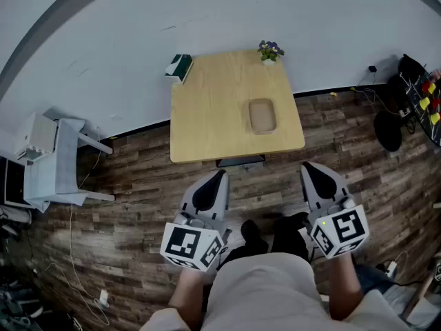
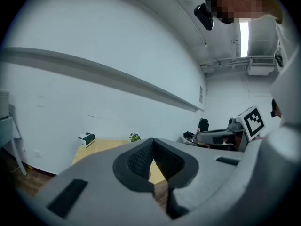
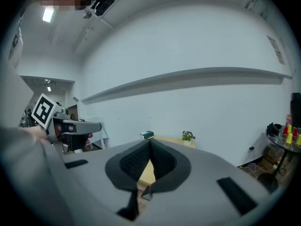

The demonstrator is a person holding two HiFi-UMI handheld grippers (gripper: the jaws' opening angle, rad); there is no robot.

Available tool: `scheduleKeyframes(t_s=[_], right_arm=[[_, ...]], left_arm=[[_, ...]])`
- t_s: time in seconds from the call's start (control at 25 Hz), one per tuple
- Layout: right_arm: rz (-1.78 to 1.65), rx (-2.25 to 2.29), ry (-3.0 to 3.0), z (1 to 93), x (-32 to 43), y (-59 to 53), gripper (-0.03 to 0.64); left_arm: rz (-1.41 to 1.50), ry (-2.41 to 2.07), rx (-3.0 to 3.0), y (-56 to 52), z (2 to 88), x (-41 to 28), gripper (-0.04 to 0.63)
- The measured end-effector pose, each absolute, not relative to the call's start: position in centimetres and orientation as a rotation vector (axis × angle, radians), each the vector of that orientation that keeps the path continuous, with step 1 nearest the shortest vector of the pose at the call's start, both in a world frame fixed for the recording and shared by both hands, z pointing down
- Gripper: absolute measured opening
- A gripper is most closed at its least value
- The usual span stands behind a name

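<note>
Light wooden square table [image 1: 213, 109] stands pushed up against the white wall, so only its front and sides can be walked up to. It sits on a dark wooden plank floor [image 1: 138, 178]. A white chair-like stand [image 1: 58, 164] is off to the left, well apart from the table, as if put out of the way. The person stands back from the table's front edge and holds both tools low, in front of the body. The grey left gripper [image 1: 219, 176] and the grey right gripper [image 1: 308, 167] both point at the table but touch nothing. Each one has its jaws pressed together, and there is nothing between them. I think they are held side by side like this because the hands are just resting. A flat tan oval tray [image 1: 262, 115] lies on the right half of the table, nearer the front than the other things. That looks like the easiest spot to get at. A small green and white box [image 1: 180, 67] hangs over the back left corner. A tiny potted plant with purple flowers [image 1: 269, 51] sits at the back edge by the wall, where it gets in nobody's way.
</note>
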State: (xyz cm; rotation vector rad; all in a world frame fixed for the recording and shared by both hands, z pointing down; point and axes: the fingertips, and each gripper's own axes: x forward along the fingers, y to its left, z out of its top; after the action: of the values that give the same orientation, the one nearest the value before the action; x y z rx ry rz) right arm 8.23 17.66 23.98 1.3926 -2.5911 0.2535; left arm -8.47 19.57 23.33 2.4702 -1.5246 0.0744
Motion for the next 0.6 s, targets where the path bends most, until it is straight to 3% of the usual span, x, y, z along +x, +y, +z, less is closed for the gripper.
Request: scheduleKeyframes(t_s=[0.6], right_arm=[[0.314,1.437,-2.6,24.7,7.4,17.9,0.005]], left_arm=[[0.115,-1.521,2.469,20.4,24.0,-9.8,0.003]])
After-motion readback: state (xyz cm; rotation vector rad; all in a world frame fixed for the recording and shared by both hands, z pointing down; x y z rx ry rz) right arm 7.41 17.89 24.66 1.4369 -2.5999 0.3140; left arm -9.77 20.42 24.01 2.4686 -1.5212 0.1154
